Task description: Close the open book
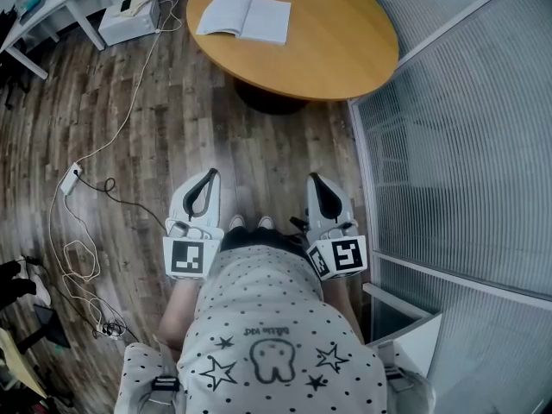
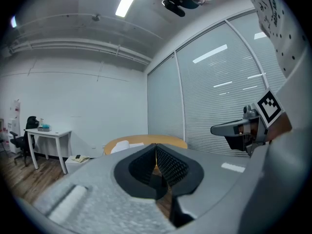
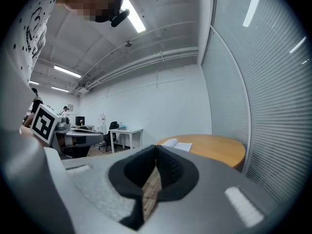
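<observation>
Left gripper (image 2: 156, 149): fingers (image 2: 171, 165) closed tip to tip, nothing between them. Right gripper (image 3: 156, 148): likewise, fingers (image 3: 170, 167) together and empty. In the head view both grippers are level at waist height over the wooden floor (image 1: 138, 145), left (image 1: 207, 176) and right (image 1: 315, 179), well short of the desk (image 1: 336, 41).

Book (image 1: 245, 15): lies open, pages up, towards the far left edge of the round desk, well apart from both grippers. It shows as a pale shape on the desk top in the left gripper view (image 2: 124, 145) and in the right gripper view (image 3: 176, 144).

Handling (judgement): looks like a thin paperback, so light, with limp pages and a bendy cover. The left half arches up a little near the spine; the right half lies flatter. The smooth desk top will probably let it skid under a sideways push.

Grip point (judgement): the free outer edge of one half, fingers opened first, pinching cover and pages together, then folding over the spine. The other gripper could press on the opposite half to stop it sliding.
</observation>
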### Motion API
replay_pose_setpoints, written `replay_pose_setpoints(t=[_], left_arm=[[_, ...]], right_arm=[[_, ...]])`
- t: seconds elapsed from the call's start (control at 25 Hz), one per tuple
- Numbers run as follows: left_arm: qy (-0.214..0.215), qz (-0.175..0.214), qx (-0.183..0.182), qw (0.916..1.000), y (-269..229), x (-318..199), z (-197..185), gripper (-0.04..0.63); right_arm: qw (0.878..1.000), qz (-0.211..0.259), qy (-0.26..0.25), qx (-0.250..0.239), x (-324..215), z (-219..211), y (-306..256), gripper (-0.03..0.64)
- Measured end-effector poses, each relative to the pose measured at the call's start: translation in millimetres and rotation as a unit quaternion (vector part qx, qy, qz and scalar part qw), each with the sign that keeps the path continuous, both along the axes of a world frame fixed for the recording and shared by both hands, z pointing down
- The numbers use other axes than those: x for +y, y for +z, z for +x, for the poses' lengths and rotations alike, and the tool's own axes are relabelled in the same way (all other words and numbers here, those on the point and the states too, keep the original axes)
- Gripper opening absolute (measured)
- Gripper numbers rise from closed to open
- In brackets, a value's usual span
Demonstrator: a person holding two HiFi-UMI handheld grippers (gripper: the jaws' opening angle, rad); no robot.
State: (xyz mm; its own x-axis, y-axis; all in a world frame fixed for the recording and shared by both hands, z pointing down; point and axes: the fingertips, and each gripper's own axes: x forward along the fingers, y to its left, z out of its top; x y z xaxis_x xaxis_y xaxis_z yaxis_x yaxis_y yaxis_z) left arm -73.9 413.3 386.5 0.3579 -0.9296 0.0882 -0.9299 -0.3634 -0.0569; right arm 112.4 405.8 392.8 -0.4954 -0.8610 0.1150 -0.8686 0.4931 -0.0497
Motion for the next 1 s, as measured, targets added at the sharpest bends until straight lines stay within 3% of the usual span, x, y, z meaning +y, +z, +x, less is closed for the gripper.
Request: replay_pose_setpoints(t=[0.36, 0.68, 1.0], left_arm=[[-0.002, -0.014, 0.001, 0.9999, 11.6, 6.3, -31.1, 0.011], [-0.002, -0.029, 0.014, 0.9995, 13.1, -2.1, -27.6, 0.011], [-0.007, -0.006, -0.009, 0.9999, 11.2, -62.6, -31.4, 0.011]], right_arm=[[1.0, -0.01, 0.019, 0.007, 10.2, -20.7, 10.7, 0.003], [1.0, -0.003, 0.02, 0.02, -2.0, -16.5, 3.8, 0.003], [0.999, -0.006, 0.021, 0.024, -63.6, -3.3, 18.7, 0.003]])
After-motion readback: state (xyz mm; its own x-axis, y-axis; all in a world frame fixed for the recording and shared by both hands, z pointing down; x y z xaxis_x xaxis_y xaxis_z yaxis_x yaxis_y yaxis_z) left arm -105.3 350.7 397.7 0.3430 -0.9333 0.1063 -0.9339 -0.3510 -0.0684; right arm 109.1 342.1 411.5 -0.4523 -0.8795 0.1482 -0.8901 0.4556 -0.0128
